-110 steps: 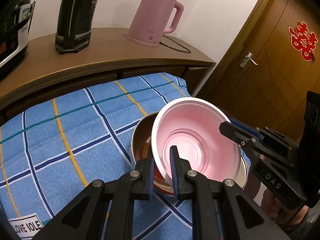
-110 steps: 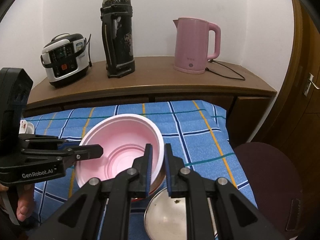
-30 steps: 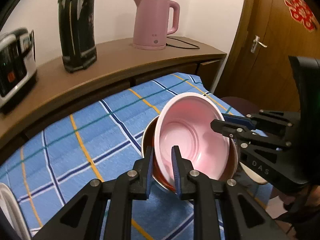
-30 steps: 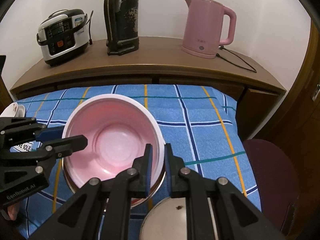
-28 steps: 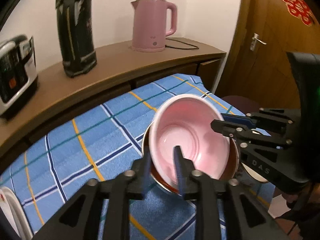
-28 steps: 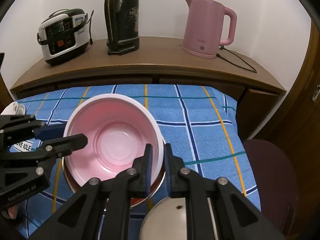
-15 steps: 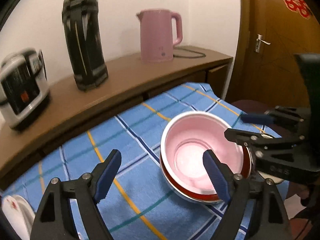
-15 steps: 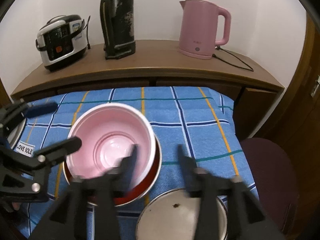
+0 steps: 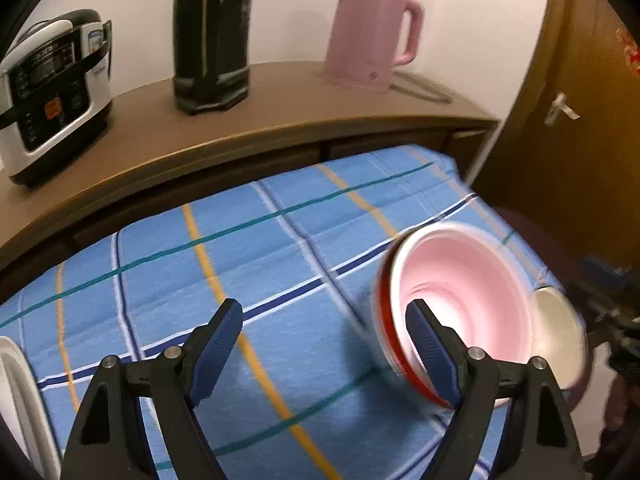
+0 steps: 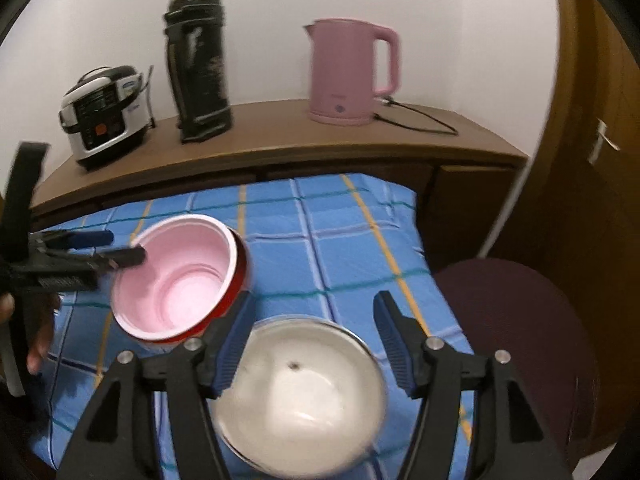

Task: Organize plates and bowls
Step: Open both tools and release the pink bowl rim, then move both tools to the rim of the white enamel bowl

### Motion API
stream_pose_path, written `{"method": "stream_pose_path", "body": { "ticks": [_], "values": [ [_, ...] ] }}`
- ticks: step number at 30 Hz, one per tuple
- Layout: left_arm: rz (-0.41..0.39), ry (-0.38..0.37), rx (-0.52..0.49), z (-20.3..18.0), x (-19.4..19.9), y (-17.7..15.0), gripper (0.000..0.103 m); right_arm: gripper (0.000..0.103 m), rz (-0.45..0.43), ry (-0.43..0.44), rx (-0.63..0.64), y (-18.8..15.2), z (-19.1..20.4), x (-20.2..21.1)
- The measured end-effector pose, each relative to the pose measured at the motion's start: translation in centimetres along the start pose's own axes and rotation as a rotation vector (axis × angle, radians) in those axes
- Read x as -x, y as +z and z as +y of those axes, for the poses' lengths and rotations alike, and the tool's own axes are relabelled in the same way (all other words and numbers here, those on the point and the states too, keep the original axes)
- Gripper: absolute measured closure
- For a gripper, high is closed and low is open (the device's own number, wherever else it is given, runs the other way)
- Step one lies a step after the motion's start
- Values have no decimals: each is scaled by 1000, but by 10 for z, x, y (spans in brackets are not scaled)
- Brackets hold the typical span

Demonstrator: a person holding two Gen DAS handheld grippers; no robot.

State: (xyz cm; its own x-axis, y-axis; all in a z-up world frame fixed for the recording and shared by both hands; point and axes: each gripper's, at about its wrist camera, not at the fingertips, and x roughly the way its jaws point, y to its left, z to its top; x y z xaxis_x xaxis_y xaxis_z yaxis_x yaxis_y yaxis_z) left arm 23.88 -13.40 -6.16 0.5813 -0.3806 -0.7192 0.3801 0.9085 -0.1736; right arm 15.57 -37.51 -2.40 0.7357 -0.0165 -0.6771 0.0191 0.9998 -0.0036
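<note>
A pink bowl [image 9: 460,292] [image 10: 176,276] sits nested in a red-rimmed bowl [image 9: 404,364] [image 10: 236,280] on the blue checked cloth [image 9: 260,264]. A steel bowl [image 10: 304,396] [image 9: 560,336] stands just right of them. My left gripper [image 9: 322,320] [image 10: 120,246] is open wide and holds nothing; it is left of the pink bowl, its right finger close to the rim. My right gripper [image 10: 314,320] hovers above the steel bowl's far rim with its jaws opening and nothing pressed between the pads. It shows blurred at the right edge of the left wrist view [image 9: 608,292].
A wooden sideboard [image 10: 280,140] behind the cloth carries a rice cooker [image 10: 104,116], a tall black flask [image 10: 200,64] and a pink kettle [image 10: 348,76]. A dark red stool [image 10: 516,328] and a wooden door [image 10: 592,160] are right. A white plate [image 9: 16,400] lies far left.
Both grippers let go of the pink bowl's rim and opened. The bowl now rests in the red-rimmed one. The left gripper swung left; the right one shifted right over the steel bowl.
</note>
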Motion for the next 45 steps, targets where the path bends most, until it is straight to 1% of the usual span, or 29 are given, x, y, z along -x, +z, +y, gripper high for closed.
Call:
{"method": "stream_pose_path", "body": {
  "ticks": [3,4,7,9,11,14,16,17,19,20,22,24,25,26,27,28,29,33,38,42,45],
  "values": [
    [-84,-38,-21,-9,18,1,17,42,15,-15,-28,-11,-17,5],
    [-108,-47,-30,-12,23,0,17,47,24,-10,-41,-16,-22,7],
    [-188,-104,-75,-27,41,-3,18,55,43,-1,-62,-23,-29,8],
    [-231,-130,-123,-41,49,-7,18,56,49,-1,-61,-26,-30,9],
    [-260,-148,-171,-54,55,-10,18,58,52,-1,-56,-28,-29,9],
    [-273,-173,-230,-73,61,-21,18,62,55,2,-54,-31,-29,11],
    [-253,-220,-265,-84,61,-28,18,65,63,4,-55,-33,-28,10],
    [-244,-236,-281,-88,59,-31,20,66,68,7,-55,-34,-28,9],
    [-220,-260,-316,-100,56,-38,25,70,79,12,-52,-37,-28,7],
    [-205,-277,-327,-104,54,-40,25,71,83,14,-53,-38,-28,6],
    [-182,-296,-343,-112,51,-46,28,76,87,23,-57,-40,-28,5],
    [-156,-300,-370,-120,45,-52,36,80,90,29,-62,-42,-29,4],
    [-143,-303,-378,-122,43,-54,44,82,93,31,-63,-43,-29,2],
    [-124,-308,-384,-124,39,-56,49,83,98,33,-66,-44,-30,0],
    [-105,-317,-386,-127,35,-57,51,85,99,34,-67,-44,-29,0],
    [-92,-321,-384,-129,34,-60,57,86,101,38,-65,-46,-29,-1],
    [-75,-326,-381,-131,29,-61,60,86,102,40,-65,-46,-29,-1],
    [-30,-322,-370,-133,18,-64,61,88,97,53,-66,-48,-30,-1],
    [-18,-318,-341,-131,10,-60,62,88,93,61,-73,-49,-32,-1],
    [-19,-319,-325,-131,5,-59,67,87,89,56,-81,-50,-34,0],
    [-17,-340,-302,-130,5,-58,67,87,87,50,-92,-50,-36,1]
  ]
}}
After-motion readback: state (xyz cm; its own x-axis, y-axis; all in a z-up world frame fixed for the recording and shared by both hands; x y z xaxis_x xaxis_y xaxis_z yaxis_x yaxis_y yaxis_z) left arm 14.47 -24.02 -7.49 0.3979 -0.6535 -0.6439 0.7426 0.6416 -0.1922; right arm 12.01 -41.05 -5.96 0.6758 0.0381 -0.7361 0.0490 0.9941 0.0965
